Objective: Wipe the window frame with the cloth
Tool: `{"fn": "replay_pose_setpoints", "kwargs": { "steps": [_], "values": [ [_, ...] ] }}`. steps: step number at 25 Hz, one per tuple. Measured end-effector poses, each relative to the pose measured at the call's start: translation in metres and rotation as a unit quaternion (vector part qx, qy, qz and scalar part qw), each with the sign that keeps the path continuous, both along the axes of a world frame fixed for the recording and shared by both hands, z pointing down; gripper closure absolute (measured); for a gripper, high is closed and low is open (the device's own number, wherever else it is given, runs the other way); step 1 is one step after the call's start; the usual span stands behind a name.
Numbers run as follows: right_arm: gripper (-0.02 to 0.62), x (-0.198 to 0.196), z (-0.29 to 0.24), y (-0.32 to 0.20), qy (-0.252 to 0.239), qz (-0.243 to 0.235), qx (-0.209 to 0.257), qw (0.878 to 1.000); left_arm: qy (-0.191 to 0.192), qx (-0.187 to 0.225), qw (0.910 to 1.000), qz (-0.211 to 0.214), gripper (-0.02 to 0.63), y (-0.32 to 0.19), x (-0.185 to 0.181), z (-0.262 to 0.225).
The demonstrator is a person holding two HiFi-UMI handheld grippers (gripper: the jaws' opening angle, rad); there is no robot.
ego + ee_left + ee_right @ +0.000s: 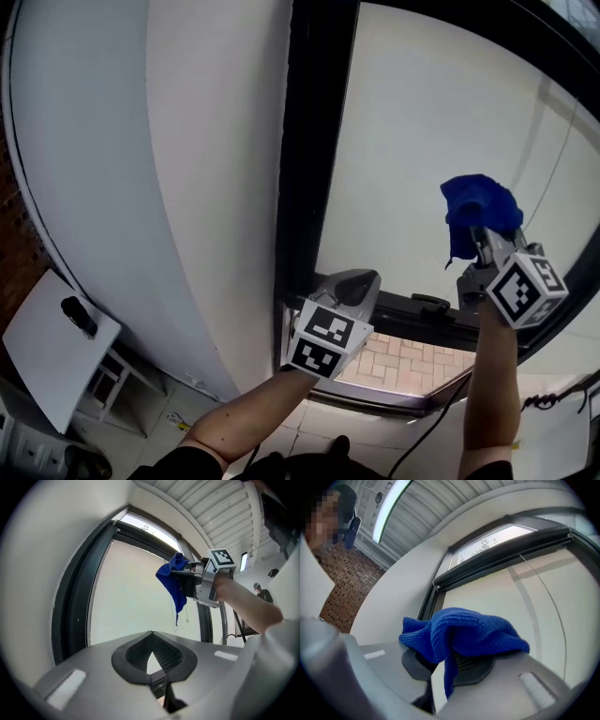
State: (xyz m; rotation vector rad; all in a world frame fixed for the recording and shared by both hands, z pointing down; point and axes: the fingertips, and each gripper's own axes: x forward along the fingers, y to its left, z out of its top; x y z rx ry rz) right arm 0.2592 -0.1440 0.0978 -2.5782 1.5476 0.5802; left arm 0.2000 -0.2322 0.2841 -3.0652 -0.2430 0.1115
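Count of items under inspection: one cloth, one window frame, two grippers.

The cloth [480, 204], blue and knitted, is sitting clamped in the right gripper [487, 236] at the right middle of the head view. In the right gripper view the cloth [464, 634] is bunching across both jaws and covering the pads, with one strip hanging down between them. In the left gripper view, upper centre, the same cloth [174, 585] is trailing one loose corner downward from the right gripper [190, 581].

The left gripper [364, 279] is sitting at the lower centre of the head view. In its own view the left gripper [151, 637] is showing two jaws meeting at the tips with nothing between them. Only a small sliver of light is showing behind the pads.

The window frame [309, 141] is dark. One upright member is running from top centre to lower centre, and one lower rail is crossing to the right beneath the pale pane [422, 141]. The cloth is showing right of the upright, apart from it, and above the rail, in front of the pane. Contact with the pane cannot be determined.

One marker cube [323, 339] is riding on the left gripper and a second marker cube [527, 287] on the right.

One white board [47, 366] is lying at the lower left.
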Motion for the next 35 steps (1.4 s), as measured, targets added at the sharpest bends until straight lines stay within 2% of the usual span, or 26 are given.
{"fn": "replay_pose_setpoints", "kwargs": {
  "steps": [3, 7, 9, 14, 17, 20, 24, 27, 32, 35],
  "values": [
    [0.543, 0.013, 0.027, 0.028, -0.022, 0.022, 0.002, 1.000, -0.002, 0.010, 0.9999, 0.009, 0.614, 0.010, 0.000, 0.008],
    [0.541, 0.024, 0.054, 0.065, -0.030, 0.033, 0.003, 0.999, 0.012, 0.061, 0.9980, -0.003, 0.612, 0.028, 0.000, 0.012],
    [0.541, 0.030, 0.067, 0.083, -0.033, 0.035, 0.000, 0.999, 0.011, 0.053, 0.9985, -0.003, 0.614, 0.035, 0.004, 0.015],
    [0.541, 0.039, 0.102, 0.126, -0.036, 0.027, -0.015, 0.999, 0.009, 0.008, 0.9993, -0.035, 0.612, 0.041, 0.018, 0.022],
    [0.541, 0.043, 0.123, 0.148, -0.034, 0.026, -0.033, 0.999, 0.011, 0.010, 0.9991, -0.040, 0.612, 0.062, 0.025, 0.028],
    [0.541, 0.055, 0.152, 0.171, -0.054, 0.022, -0.038, 0.998, 0.015, 0.012, 0.9986, -0.050, 0.612, 0.081, 0.030, 0.035],
    [0.541, 0.070, 0.203, 0.202, -0.075, 0.039, -0.070, 0.994, 0.003, 0.017, 0.9989, -0.044, 0.613, 0.109, 0.038, 0.051],
    [0.541, 0.071, 0.221, 0.220, -0.085, 0.024, -0.064, 0.994, -0.010, 0.020, 0.9984, -0.052, 0.614, 0.121, 0.041, 0.063],
    [0.541, 0.072, 0.231, 0.251, -0.071, 0.023, -0.050, 0.996, -0.008, 0.011, 0.9979, -0.064, 0.613, 0.133, 0.044, 0.067],
    [0.542, 0.066, 0.238, 0.251, -0.069, 0.012, -0.047, 0.996, -0.020, 0.017, 0.9973, -0.068, 0.613, 0.136, 0.043, 0.075]
  ]
}}
